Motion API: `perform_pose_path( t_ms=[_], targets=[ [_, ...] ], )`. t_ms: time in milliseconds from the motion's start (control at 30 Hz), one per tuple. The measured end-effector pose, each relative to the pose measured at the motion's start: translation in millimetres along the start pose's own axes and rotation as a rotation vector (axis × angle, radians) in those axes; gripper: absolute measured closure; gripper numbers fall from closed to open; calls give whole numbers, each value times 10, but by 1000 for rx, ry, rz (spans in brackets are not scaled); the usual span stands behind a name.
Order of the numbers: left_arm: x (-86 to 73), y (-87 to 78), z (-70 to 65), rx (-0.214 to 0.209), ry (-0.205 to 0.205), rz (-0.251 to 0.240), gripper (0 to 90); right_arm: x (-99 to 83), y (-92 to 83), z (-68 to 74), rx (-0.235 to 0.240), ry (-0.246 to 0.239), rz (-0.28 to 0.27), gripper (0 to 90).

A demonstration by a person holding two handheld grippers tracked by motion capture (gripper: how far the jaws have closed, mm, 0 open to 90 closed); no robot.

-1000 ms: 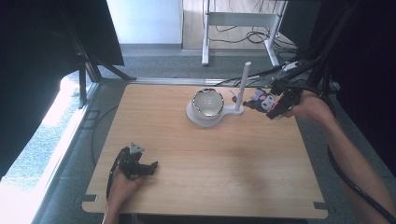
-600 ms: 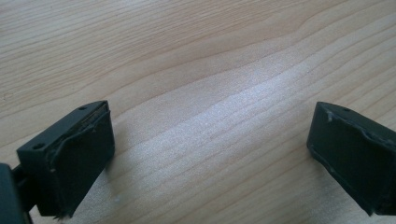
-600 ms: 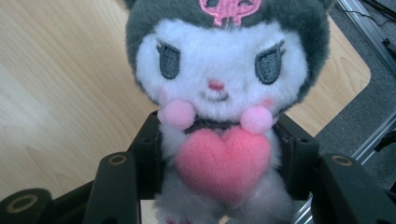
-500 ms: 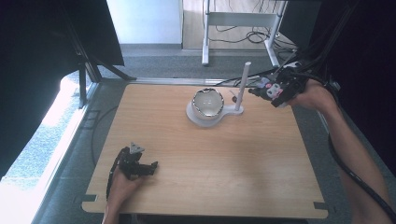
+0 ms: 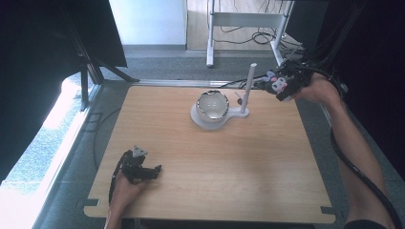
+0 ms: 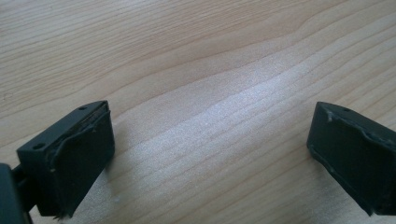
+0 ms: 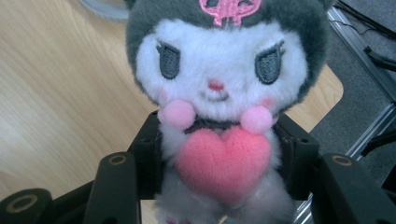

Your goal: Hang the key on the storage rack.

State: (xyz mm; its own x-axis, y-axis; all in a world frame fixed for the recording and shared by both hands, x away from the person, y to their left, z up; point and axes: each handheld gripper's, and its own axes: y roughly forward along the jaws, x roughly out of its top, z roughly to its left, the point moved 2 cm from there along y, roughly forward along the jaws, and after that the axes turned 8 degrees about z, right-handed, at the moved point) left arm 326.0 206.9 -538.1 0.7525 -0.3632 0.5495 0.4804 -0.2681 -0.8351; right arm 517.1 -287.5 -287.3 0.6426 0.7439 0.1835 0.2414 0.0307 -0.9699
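Observation:
A small plush toy with a white face, grey hood and pink heart sits clamped between the jaws of my right gripper. In the high view that gripper holds the plush toy in the air at the table's far right, just right of the top of a white post. The post rises from a white stand that carries a shiny bowl. My left gripper rests on the table near the front left, open, with bare wood between its fingers.
The wooden table spreads wide between the two grippers. A white metal frame and cables lie on the floor beyond the far edge. A black cable trails along the right forearm.
My right gripper has lifted the plush toy up and slightly toward the far edge, beside the post's top. The left gripper has stayed put.

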Motion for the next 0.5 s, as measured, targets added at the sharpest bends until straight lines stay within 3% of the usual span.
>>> perform_pose_path(
  t_ms=[500],
  targets=[
    [0, 0, 0, 0, 0, 0, 6, 212, 74, -144, -23, 30, -11, 457]
  ],
)
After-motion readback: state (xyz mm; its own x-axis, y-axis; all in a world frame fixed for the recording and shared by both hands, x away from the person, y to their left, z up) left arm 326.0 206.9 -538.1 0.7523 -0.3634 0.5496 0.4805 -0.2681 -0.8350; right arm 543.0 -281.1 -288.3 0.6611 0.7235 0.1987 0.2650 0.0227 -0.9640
